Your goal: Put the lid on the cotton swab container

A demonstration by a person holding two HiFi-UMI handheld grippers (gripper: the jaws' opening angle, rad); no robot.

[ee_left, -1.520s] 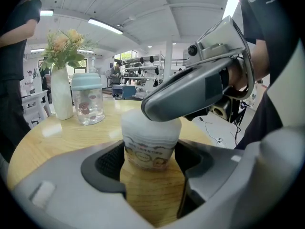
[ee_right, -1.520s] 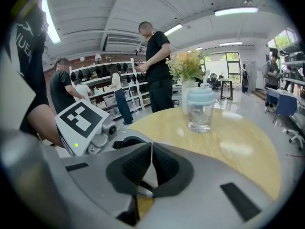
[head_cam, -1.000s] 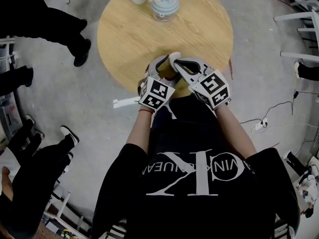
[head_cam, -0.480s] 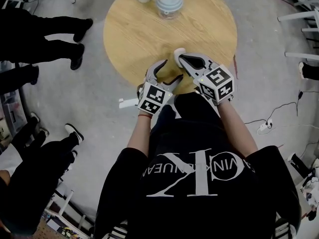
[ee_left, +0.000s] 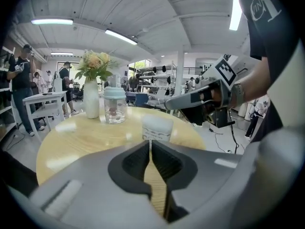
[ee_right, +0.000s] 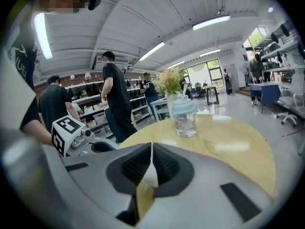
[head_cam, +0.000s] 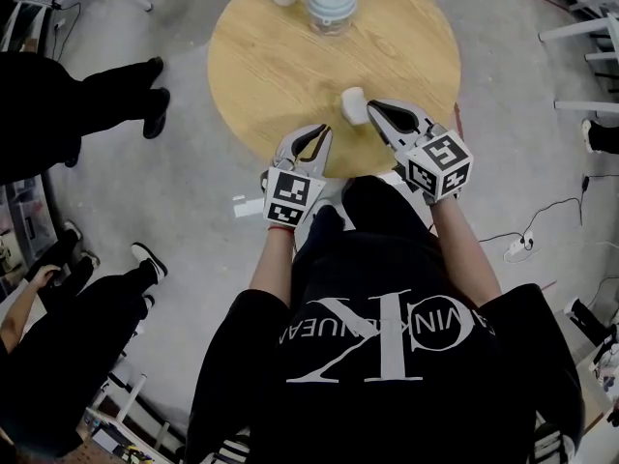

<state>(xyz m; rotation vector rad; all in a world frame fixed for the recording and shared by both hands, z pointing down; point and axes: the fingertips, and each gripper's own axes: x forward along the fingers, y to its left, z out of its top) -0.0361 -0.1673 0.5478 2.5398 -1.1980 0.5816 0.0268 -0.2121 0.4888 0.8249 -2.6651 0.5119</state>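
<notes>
Left tool (ee_left: pixel 150 144): jaws closing, almost met, nothing between them; I hold it over the bench's (head_cam: pixel 280 66) near edge.
Right tool (ee_right: pixel 151 149): jaws together and empty, tips just beside the cotton swab container (head_cam: pixel 354 105).
Container: upright between the bench's centre and its near edge, white on top.
Around: glass jar (head_cam: pixel 331 3) and vase (ee_left: pixel 91 99) of flowers at the far edge, well apart; bystanders' legs (head_cam: pixel 106 90) on the floor, left.
Views: only the left gripper view shows the container's printed label, with the right tool reaching behind it.
</notes>
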